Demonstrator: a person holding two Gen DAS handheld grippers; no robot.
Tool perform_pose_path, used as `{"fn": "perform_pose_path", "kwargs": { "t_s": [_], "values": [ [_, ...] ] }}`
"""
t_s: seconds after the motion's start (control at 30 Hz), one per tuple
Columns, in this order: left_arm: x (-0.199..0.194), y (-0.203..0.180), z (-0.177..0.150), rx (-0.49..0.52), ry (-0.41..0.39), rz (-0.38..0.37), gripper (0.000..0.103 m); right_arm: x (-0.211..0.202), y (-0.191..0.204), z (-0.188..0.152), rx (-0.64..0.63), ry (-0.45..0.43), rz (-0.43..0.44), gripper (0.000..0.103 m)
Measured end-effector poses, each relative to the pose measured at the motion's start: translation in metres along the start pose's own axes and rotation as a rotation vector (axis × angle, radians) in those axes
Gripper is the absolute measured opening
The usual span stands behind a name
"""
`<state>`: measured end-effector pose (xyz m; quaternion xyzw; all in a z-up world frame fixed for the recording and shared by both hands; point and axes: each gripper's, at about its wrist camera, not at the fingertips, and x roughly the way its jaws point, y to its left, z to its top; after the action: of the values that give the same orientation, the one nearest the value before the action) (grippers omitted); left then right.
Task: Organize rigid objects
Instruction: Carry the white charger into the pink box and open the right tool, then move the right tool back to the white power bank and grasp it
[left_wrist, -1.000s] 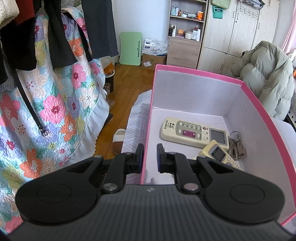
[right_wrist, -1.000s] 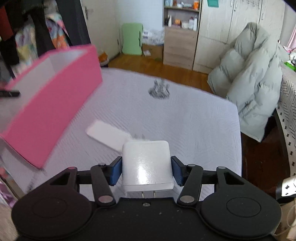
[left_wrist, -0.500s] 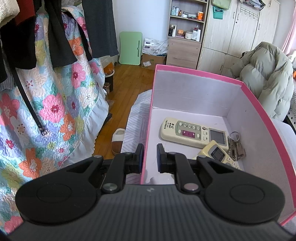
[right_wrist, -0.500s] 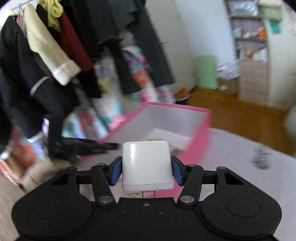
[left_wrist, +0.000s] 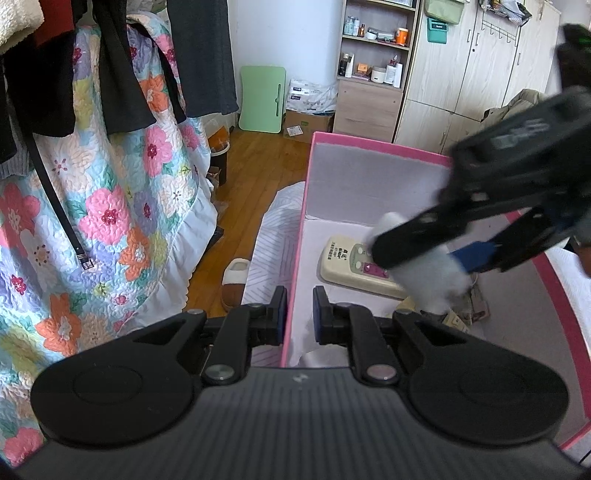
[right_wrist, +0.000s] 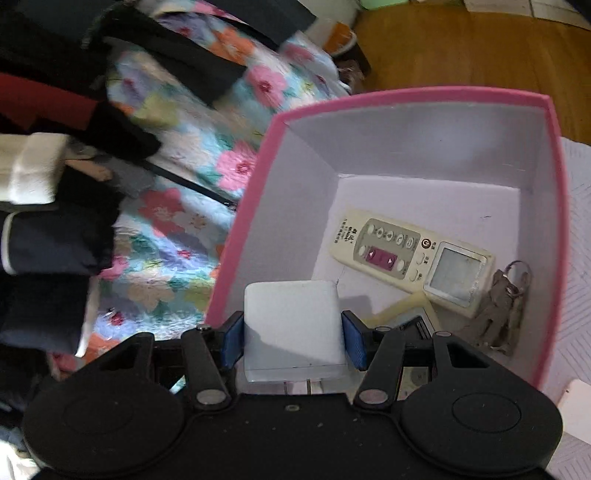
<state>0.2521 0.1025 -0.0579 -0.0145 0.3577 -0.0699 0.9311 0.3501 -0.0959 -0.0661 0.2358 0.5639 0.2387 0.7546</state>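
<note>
A pink box (left_wrist: 369, 142) with white inner walls stands on the bed, and my left gripper (left_wrist: 298, 306) is shut on its left wall. Inside lie a cream remote (right_wrist: 399, 251), a second remote (right_wrist: 406, 310) half hidden under my gripper, and a bunch of keys (right_wrist: 502, 310). My right gripper (right_wrist: 291, 332) is shut on a white plug charger (right_wrist: 291, 314), prongs toward the camera, over the box's near left corner. The left wrist view shows the right gripper (left_wrist: 421, 258), blurred, with the charger (left_wrist: 432, 284) above the cream remote (left_wrist: 343, 258).
A floral quilt (left_wrist: 110, 221) and dark clothes (left_wrist: 122, 74) hang left of the box. A slipper (left_wrist: 236, 280) lies on the wood floor beside the bed's striped sheet (left_wrist: 273, 243). A white flat object (right_wrist: 576, 410) lies on the bed right of the box. Shelves and wardrobes stand behind.
My right gripper swung with the charger from over the bed to over the pink box and now shows in the left wrist view. The left gripper has not moved.
</note>
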Motion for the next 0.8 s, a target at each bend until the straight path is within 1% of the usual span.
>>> {"fn": "perform_pose_path", "kwargs": {
  "t_s": [0.07,0.2,0.3,0.37,0.53,0.57,0.67,0.8],
  "values": [
    [0.0,0.0,0.0,0.002,-0.002,0.0,0.012,0.01,0.001,0.005,0.031,0.0,-0.013,0.061],
    [0.0,0.0,0.0,0.003,-0.001,0.001,0.012,0.023,-0.01,0.014,0.131,-0.008,0.004,0.061],
    [0.0,0.0,0.0,0.003,-0.001,0.001,0.012,0.031,-0.015,0.018,0.166,-0.018,-0.012,0.061],
    [-0.001,0.0,0.0,0.001,-0.002,0.0,0.012,0.037,-0.019,0.019,0.199,-0.013,-0.017,0.061],
    [0.0,0.0,0.0,0.003,-0.002,0.001,0.012,0.044,-0.03,0.018,0.297,-0.007,0.002,0.063],
    [0.0,0.0,0.0,0.002,-0.002,0.0,0.012,0.043,-0.032,0.017,0.304,-0.013,-0.001,0.063],
    [-0.002,-0.001,0.0,0.003,-0.005,0.0,0.014,0.032,-0.032,0.016,0.308,-0.035,0.048,0.063],
    [-0.004,-0.002,0.0,0.006,-0.004,0.003,0.014,0.003,-0.02,0.01,0.228,-0.076,0.085,0.063]
  ]
}}
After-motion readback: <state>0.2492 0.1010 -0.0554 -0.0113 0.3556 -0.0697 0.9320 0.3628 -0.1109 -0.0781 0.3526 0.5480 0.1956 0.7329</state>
